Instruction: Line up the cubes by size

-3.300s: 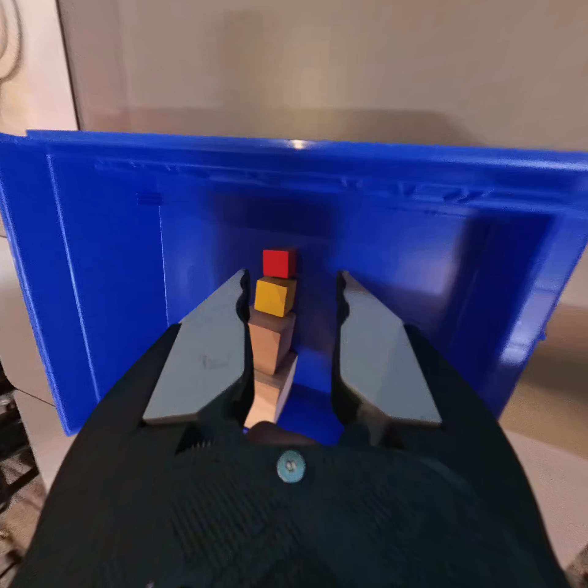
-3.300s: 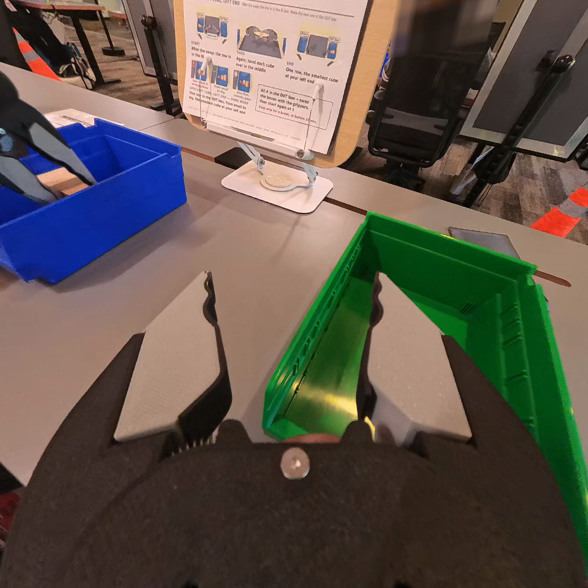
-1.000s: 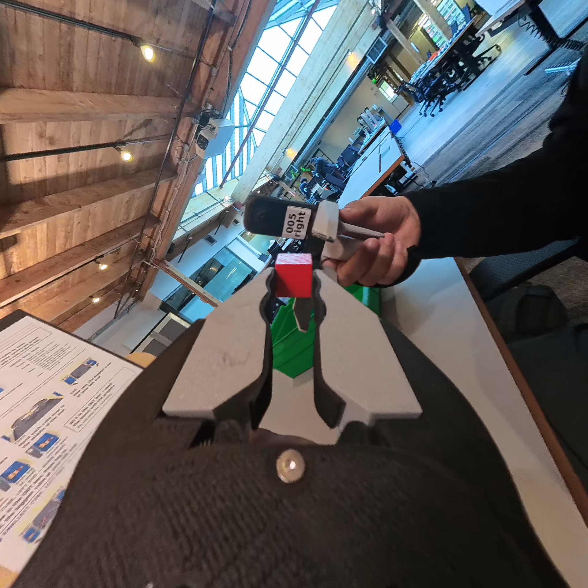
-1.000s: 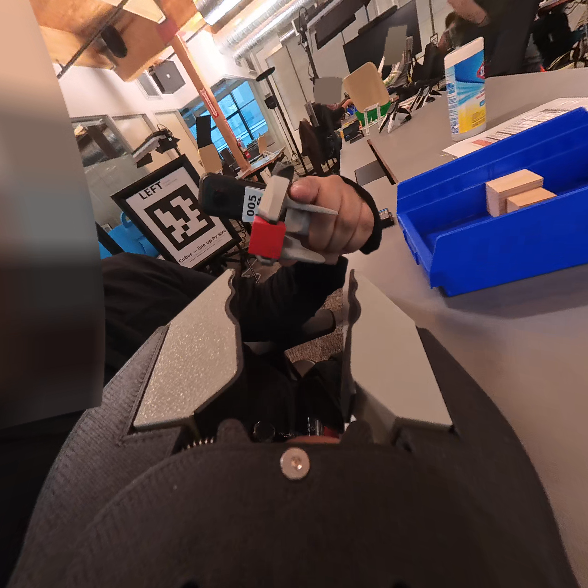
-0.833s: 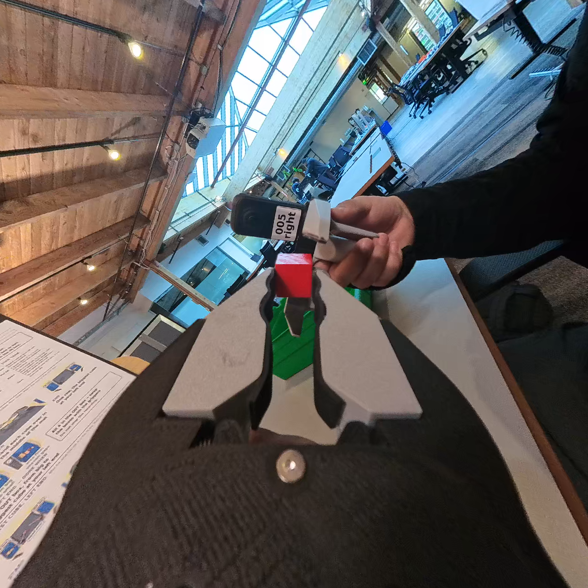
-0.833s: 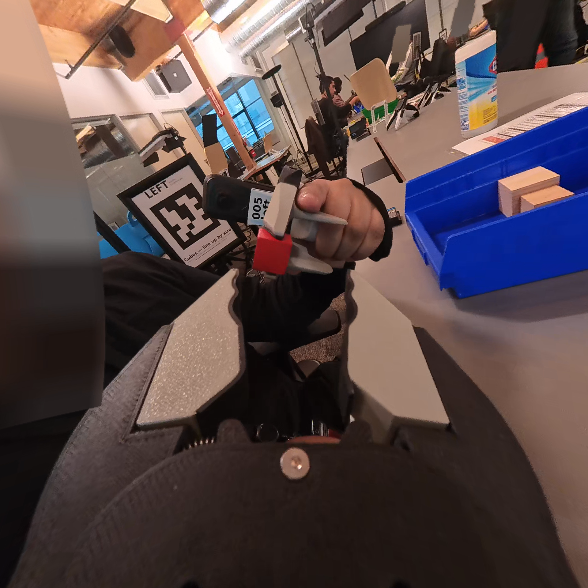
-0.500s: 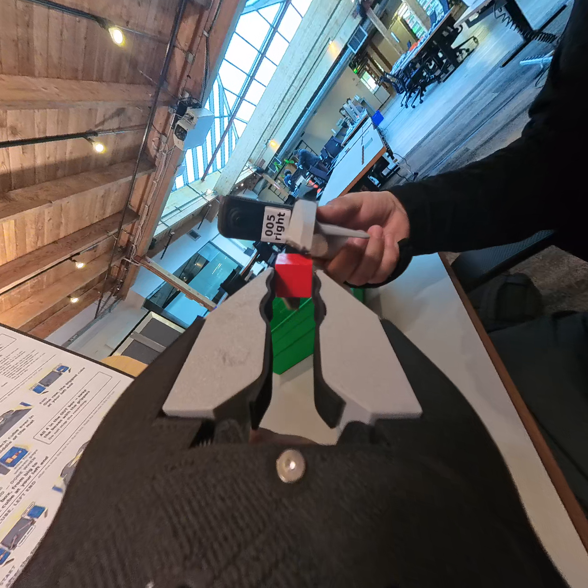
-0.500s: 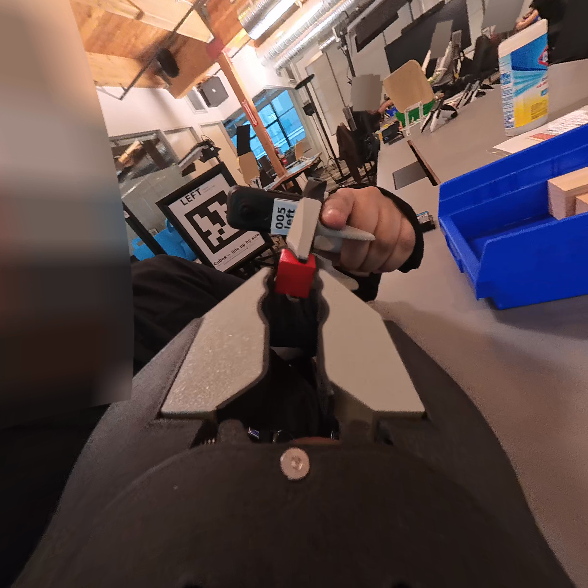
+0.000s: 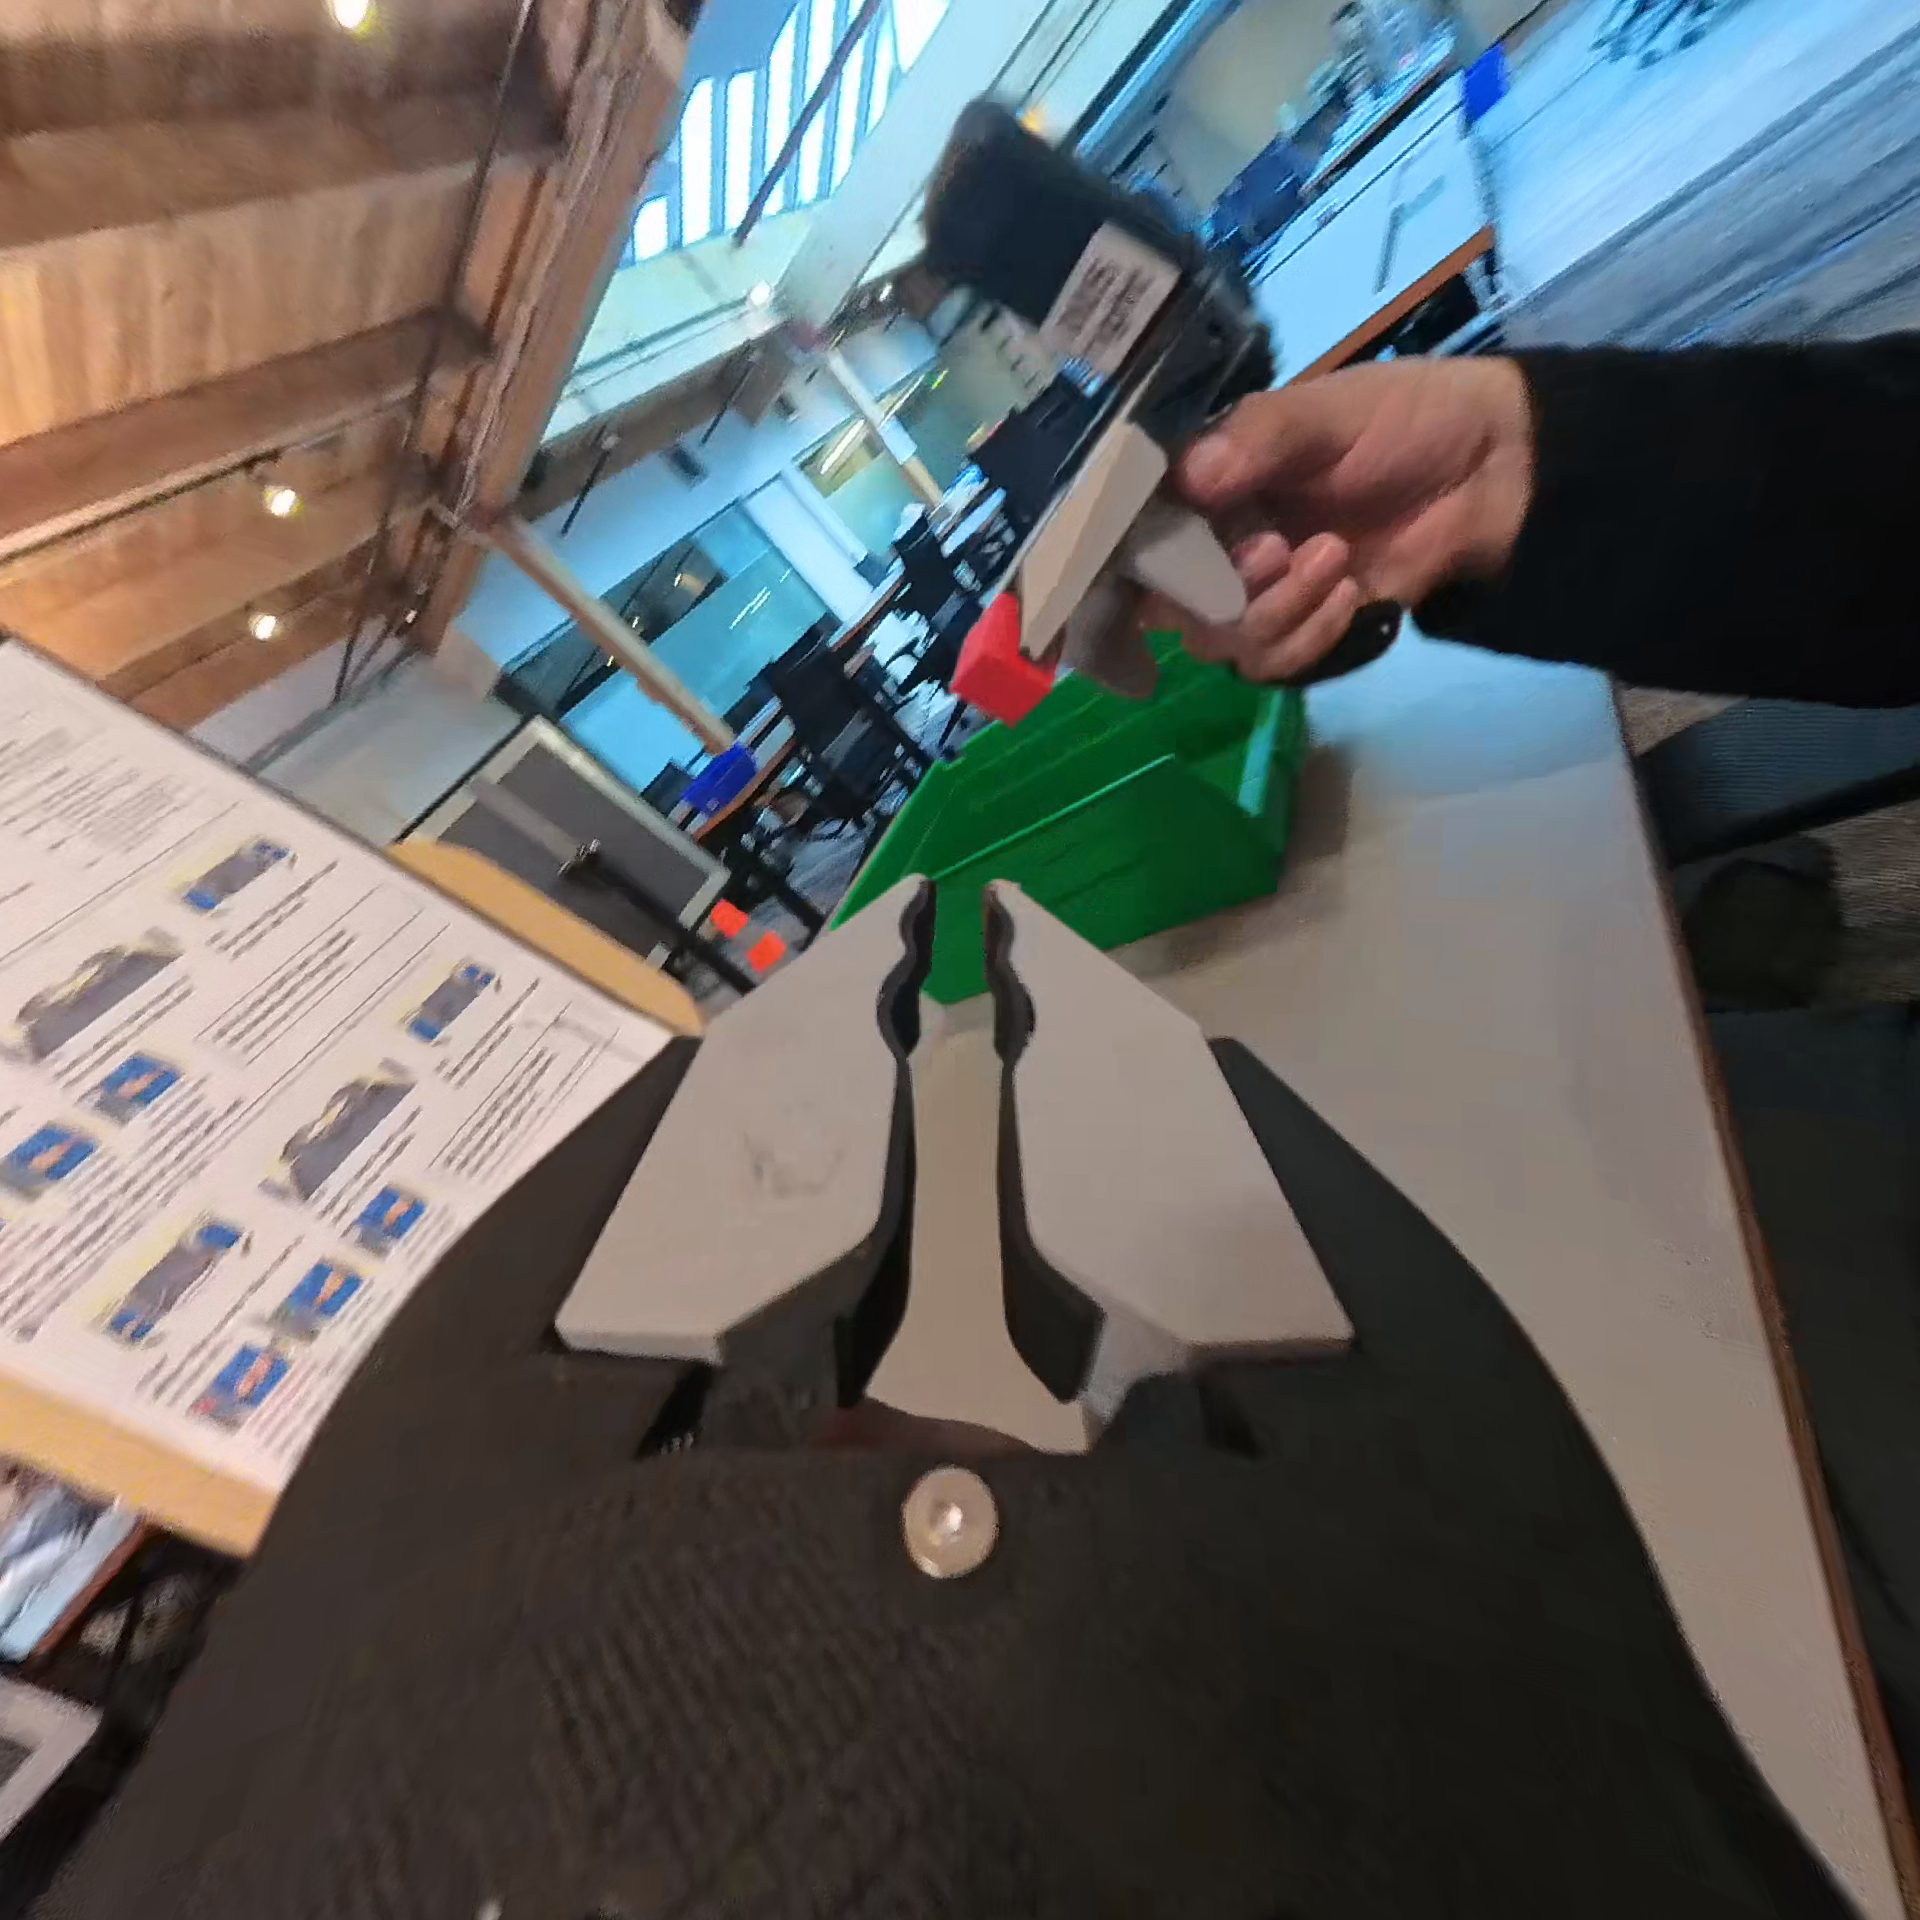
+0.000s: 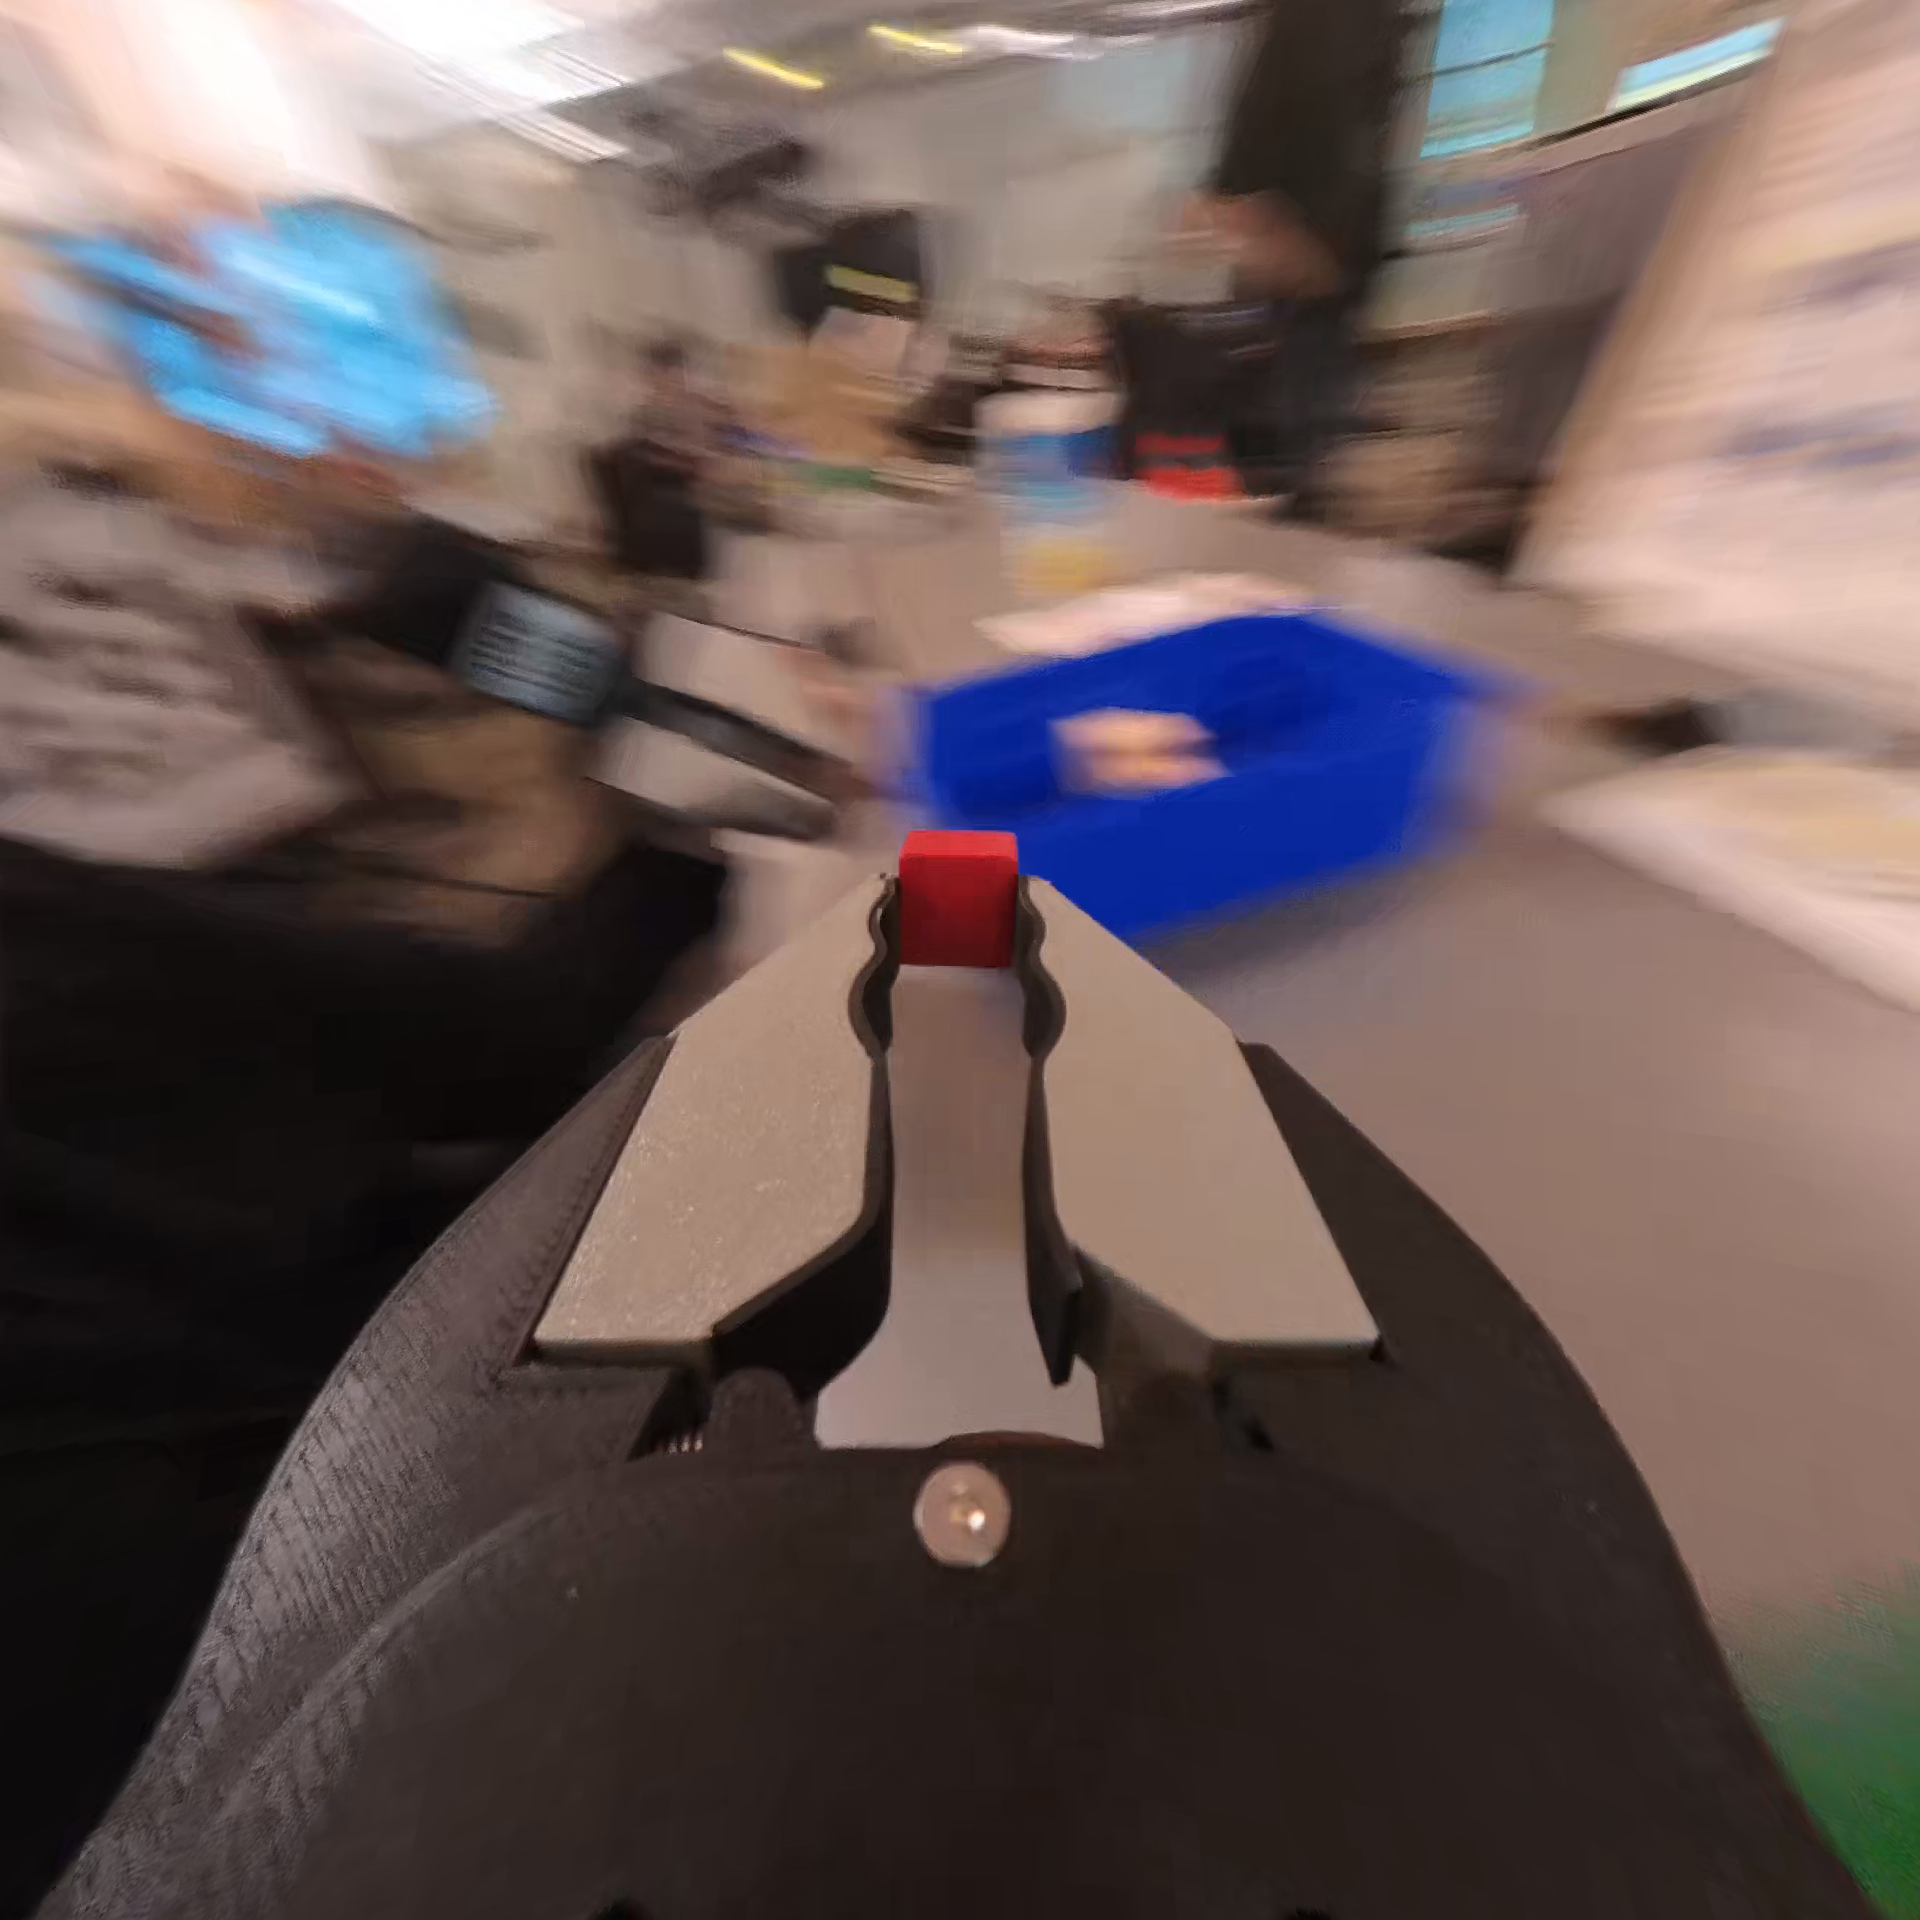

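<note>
One red cube sits pinched in the right gripper, above the one green bin; the left gripper, nearly closed, holds nothing. One blue bin lies beyond.

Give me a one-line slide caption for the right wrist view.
Right gripper pinches a small red cube at its fingertips, with a motion-blurred blue bin on the grey table beyond.
</note>
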{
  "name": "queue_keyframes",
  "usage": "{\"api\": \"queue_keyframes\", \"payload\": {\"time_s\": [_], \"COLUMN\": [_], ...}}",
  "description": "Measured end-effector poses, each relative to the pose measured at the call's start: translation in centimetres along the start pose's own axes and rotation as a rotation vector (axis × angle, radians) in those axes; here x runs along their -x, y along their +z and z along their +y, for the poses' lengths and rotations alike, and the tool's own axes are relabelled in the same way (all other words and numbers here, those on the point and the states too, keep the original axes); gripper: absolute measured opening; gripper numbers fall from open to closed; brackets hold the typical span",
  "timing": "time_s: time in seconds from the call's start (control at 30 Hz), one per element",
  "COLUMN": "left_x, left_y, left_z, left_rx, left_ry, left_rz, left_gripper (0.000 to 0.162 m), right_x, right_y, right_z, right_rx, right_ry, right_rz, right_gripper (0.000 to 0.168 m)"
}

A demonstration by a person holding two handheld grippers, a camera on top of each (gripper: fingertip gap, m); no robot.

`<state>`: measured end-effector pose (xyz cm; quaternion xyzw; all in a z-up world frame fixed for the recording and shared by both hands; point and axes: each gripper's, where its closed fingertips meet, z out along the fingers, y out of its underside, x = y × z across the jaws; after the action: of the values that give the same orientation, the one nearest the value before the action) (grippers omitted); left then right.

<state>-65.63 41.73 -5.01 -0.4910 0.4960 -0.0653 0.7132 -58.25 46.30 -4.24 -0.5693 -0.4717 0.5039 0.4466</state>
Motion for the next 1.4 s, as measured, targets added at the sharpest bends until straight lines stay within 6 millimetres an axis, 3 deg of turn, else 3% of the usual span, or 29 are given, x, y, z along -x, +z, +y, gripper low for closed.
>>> {"api": "queue_keyframes", "payload": {"time_s": [0.1, 0.17, 0.27, 0.33, 0.5, 0.63, 0.77, 0.87, 0.93, 1.0, 1.1, 1.2, 1.27, 1.33, 1.4], "left_x": [1.0, 1.2, 1.5, 1.5, 2.0, 1.6, 2.1, 3.4, 4.7, 6.1, 7.6, 9.0, 9.9, 10.7, 11.4], "left_y": [-0.8, -1.4, -2.1, -2.4, -2.9, -2.8, -2.6, -2.8, -3.2, -3.9, -5.0, -6.4, -7.5, -8.6, -9.4], "left_z": [0.9, 0.9, 0.2, -0.4, -0.3, 0.1, 1.8, 3.1, 4.2, 5.3, 6.4, 7.3, 8.0, 8.7, 9.5], "left_rx": [0.053, 0.055, 0.021, -0.005, -0.004, -0.015, 0.066, 0.123, 0.162, 0.198, 0.234, 0.277, 0.308, 0.348, 0.386], "left_ry": [-0.043, -0.029, -0.011, -0.029, -0.022, -0.035, -0.081, -0.179, -0.241, -0.303, -0.366, -0.399, -0.404, -0.398, -0.394], "left_rz": [-0.023, -0.028, -0.029, -0.022, -0.04, -0.009, -0.021, -0.056, -0.109, -0.163, -0.224, -0.295, -0.347, -0.394, -0.435], "left_gripper": [0.004, 0.005, 0.007, 0.007, 0.007, 0.004, 0.007, 0.01, 0.012, 0.015, 0.016, 0.017, 0.016, 0.016, 0.017], "right_x": [-7.9, -11.5, -17.5, -20.1, -21.5, -21.9, -22.3, -22.4, -23.1, -23.6, -23.2, -21.4, -18.5, -13.8, -8.7], "right_y": [-5.5, -7.6, -10.2, -10.9, -10.4, -9.6, -9.7, -8.4, -8.9, -9.9, -10.4, -10.6, -10.1, -8.8, -7.5], "right_z": [0.0, 1.1, 4.4, 6.9, 12.5, 15.3, 18.6, 17.6, 17.7, 17.2, 13.5, 7.9, 3.9, 0.7, -1.0], "right_rx": [0.092, 0.222, 0.523, 0.677, 0.932, 1.034, 1.148, 1.042, 1.073, 1.102, 0.972, 0.757, 0.585, 0.4, 0.284], "right_ry": [-0.151, -0.203, -0.333, -0.371, -0.458, -0.409, -0.325, -0.286, -0.288, -0.289, -0.301, -0.362, -0.418, -0.452, -0.488], "right_rz": [0.359, 0.421, 0.502, 0.461, 0.21, 0.097, 0.025, 0.035, 0.088, 0.149, 0.232, 0.339, 0.378, 0.341, 0.276], "right_gripper": [0.018, 0.019, 0.019, 0.019, 0.019, 0.019, 0.021, 0.021, 0.044, 0.053, 0.047, 0.04, 0.041, 0.037, 0.037]}}
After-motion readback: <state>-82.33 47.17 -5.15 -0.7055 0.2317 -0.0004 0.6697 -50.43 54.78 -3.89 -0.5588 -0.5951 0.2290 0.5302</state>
